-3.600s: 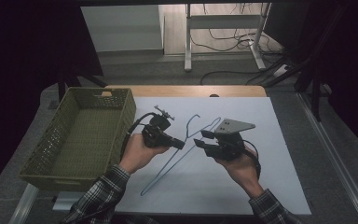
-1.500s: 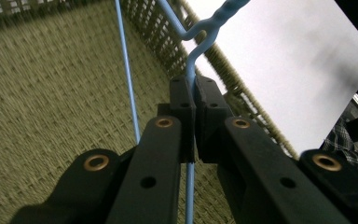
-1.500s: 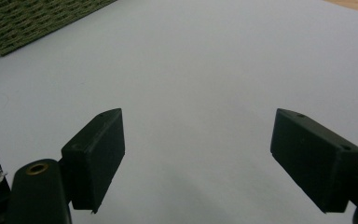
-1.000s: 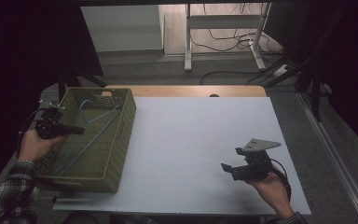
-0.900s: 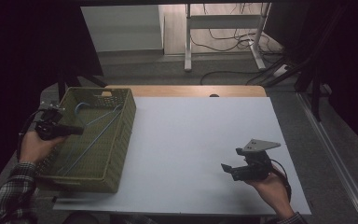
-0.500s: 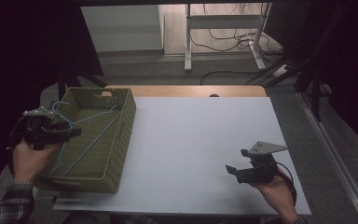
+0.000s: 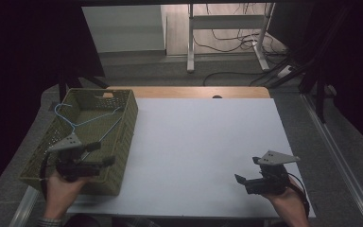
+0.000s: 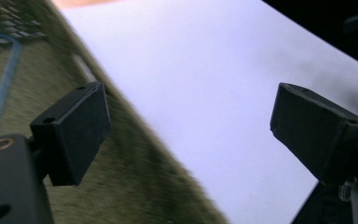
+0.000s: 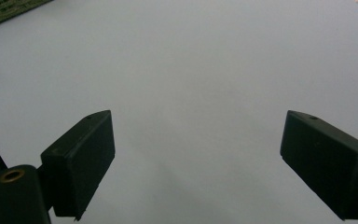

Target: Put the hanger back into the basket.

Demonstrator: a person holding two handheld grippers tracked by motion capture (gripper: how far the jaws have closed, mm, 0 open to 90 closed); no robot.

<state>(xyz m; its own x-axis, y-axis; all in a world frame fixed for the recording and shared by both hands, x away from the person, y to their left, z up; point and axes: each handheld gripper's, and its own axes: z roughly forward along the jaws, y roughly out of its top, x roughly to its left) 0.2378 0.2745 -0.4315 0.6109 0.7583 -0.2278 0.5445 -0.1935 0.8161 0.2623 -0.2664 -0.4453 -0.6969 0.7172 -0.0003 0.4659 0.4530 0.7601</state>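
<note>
A blue wire hanger (image 7: 82, 120) lies inside the olive woven basket (image 7: 127, 118) at the table's left. My left gripper (image 7: 101, 153) hovers over the basket's near end, pointing right. Its jaws have just been opening and hold nothing. In the left gripper view the open gripper (image 8: 191, 121) spans the basket's wall (image 8: 135, 177), with the hanger (image 8: 2, 88) at the left edge. My right gripper (image 7: 247, 170) sits near the table's front right corner. Its jaws have just been opening a little wider, and in the right gripper view the gripper (image 9: 196, 149) is open over bare table.
The white tabletop (image 7: 203, 142) stretches between the basket and the right hand. A corner of the basket (image 9: 4, 9) shows far off in the right gripper view. A wooden strip (image 7: 189, 92) runs along the far edge, with a desk frame and cables on the floor beyond.
The left gripper has let go of the hanger, which now rests in the basket, and has moved from the basket's left side to its near end. The right hand drifted slightly nearer the front edge.
</note>
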